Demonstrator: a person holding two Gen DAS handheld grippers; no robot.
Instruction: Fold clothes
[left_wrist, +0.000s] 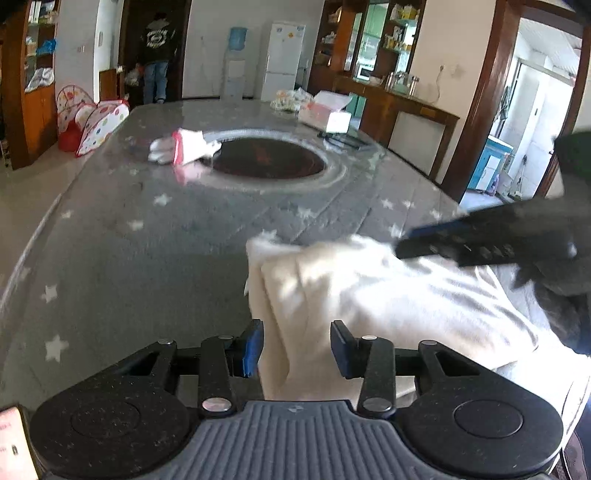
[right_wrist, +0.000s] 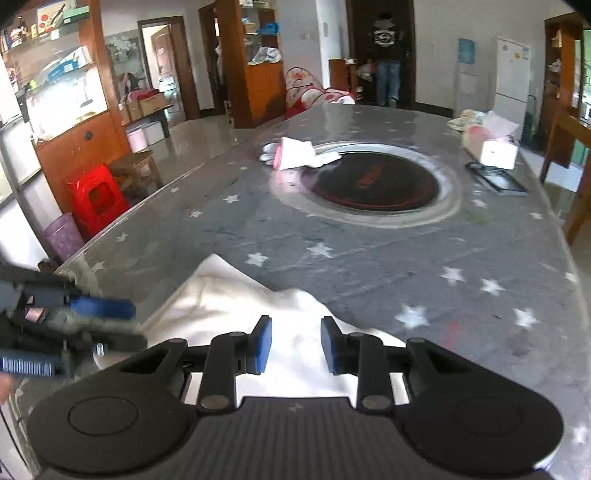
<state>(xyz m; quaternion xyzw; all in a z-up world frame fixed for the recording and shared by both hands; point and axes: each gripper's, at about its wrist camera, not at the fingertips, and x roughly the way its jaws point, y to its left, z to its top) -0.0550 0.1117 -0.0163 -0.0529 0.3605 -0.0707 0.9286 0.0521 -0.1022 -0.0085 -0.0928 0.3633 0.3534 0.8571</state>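
A white garment (left_wrist: 369, 295) lies bunched on the grey star-patterned table (left_wrist: 147, 258), close to the near edge. My left gripper (left_wrist: 297, 349) is open, its blue-padded fingers on either side of the garment's left fold. My right gripper (right_wrist: 295, 345) is open just above the same white garment (right_wrist: 236, 306). The right gripper also shows in the left wrist view (left_wrist: 480, 243), over the garment's far right part. The left gripper shows in the right wrist view (right_wrist: 74, 325), at the garment's left edge.
A round dark hotplate (left_wrist: 266, 158) is set in the table's middle. White gloves with a pink packet (left_wrist: 181, 146) lie beside it. A tissue box (left_wrist: 325, 114) and bags stand at the far right. A red stool (right_wrist: 96, 199) stands left of the table. A person (left_wrist: 157, 55) stands in a far doorway.
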